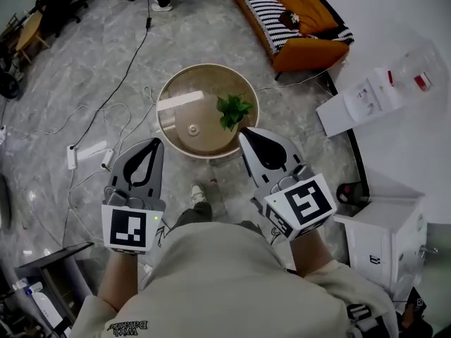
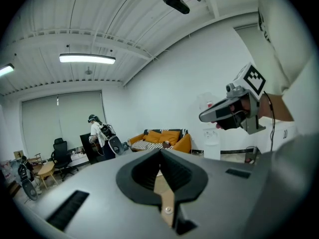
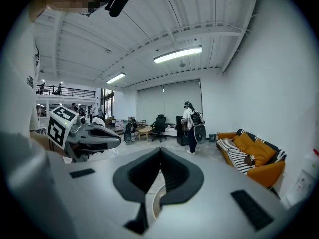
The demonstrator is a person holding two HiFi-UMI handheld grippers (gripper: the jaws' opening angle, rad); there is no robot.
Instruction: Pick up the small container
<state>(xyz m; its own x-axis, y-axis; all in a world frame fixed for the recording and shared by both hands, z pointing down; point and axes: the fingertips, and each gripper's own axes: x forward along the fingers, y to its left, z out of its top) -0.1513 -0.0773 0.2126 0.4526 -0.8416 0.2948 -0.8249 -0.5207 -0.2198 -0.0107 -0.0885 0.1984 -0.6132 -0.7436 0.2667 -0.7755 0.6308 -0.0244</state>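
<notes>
Left claw [image 1: 151, 145] and right claw [image 1: 248, 135] were both shut tight and empty, hovering short of the round desk [image 1: 204, 83], where the small container [image 1: 192, 128] sat untouched near a plant [image 1: 233, 110].

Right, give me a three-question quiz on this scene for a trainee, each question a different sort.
1. True or false: the left gripper and the right gripper both have their jaws together with nothing between them.
2. What stands on the round table along with the small container?
A. a green plant
B. a laptop
C. a stack of plates
3. Short answer: in the head view, which gripper's tip appears nearer the plant?

Key: 1 true; 2 A; 3 the right one.
</notes>
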